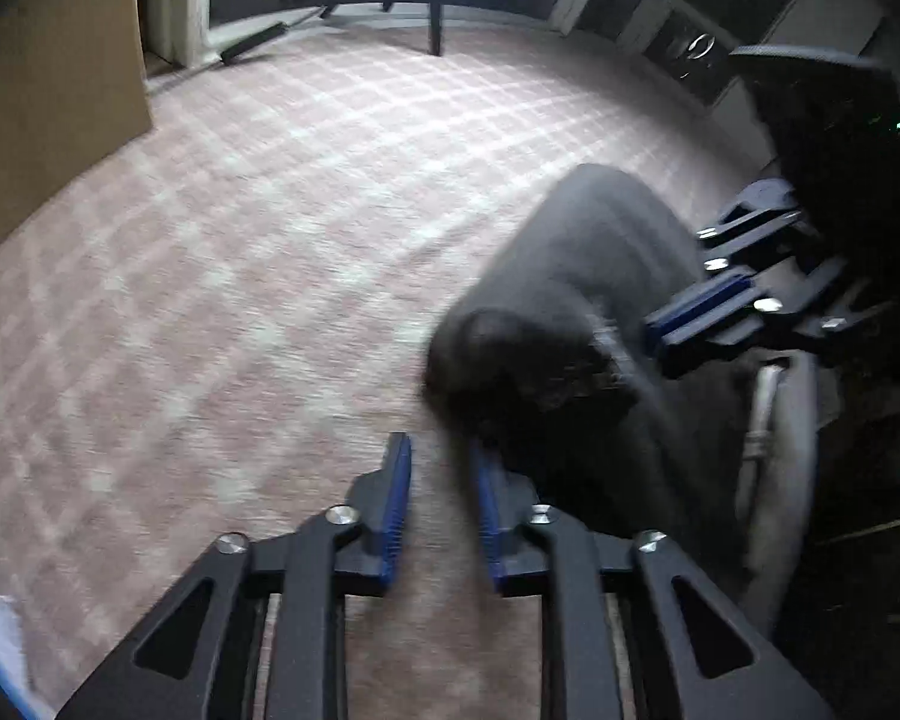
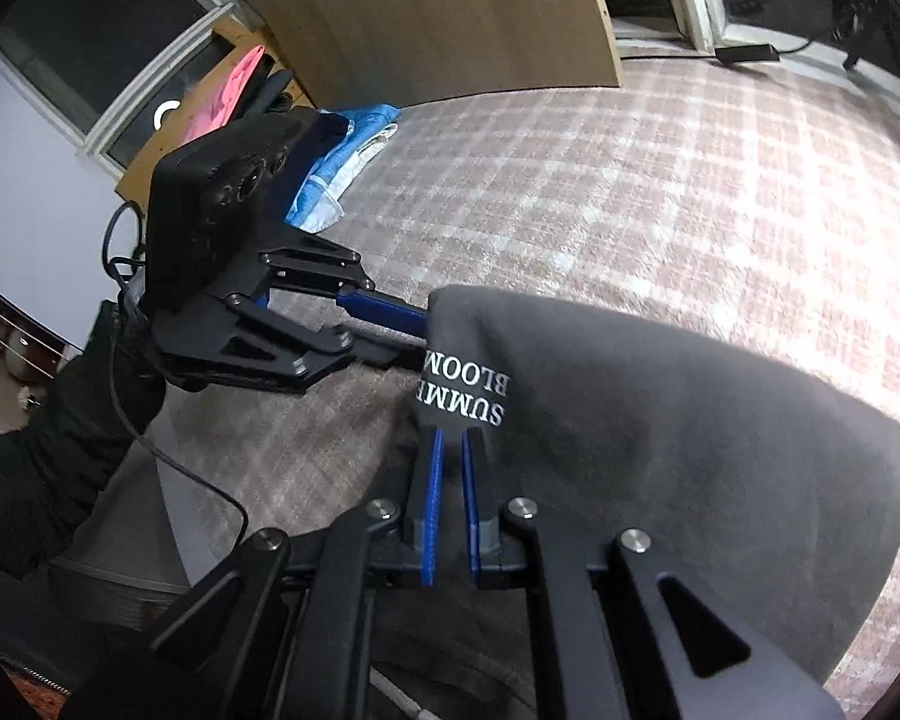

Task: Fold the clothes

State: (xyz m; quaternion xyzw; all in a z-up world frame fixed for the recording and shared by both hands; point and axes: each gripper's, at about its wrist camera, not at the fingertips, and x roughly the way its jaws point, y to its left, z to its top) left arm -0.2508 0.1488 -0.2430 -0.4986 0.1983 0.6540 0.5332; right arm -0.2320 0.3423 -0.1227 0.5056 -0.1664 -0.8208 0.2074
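Across the left wrist view, a pink checked carpet (image 1: 240, 240) fills most of the picture, and the whole frame is blurred. The left gripper (image 1: 441, 480) reaches in from the bottom edge, its 2 blue pads standing a narrow gap apart with bare carpet showing between them. A dark grey garment (image 1: 600, 252) lies bunched on the carpet to the right, its near edge touching the tip of the right-hand pad. Further right, the right gripper (image 1: 654, 330) points into the garment's side with its pads pressed close together.

From the right wrist view, the right gripper's pads stand almost together, and their tips are hidden under the garment's edge, pinching it just below the white lettering (image 2: 468, 390). The grey cloth drapes away to the right above the carpet. The left gripper comes in from the left, held by an arm in a black sleeve (image 2: 48, 450); its fingertips meet the garment's left edge, though I cannot tell whether they nip it. A blue and white cloth (image 2: 342, 162) lies well apart, beside a wooden board (image 2: 438, 12).
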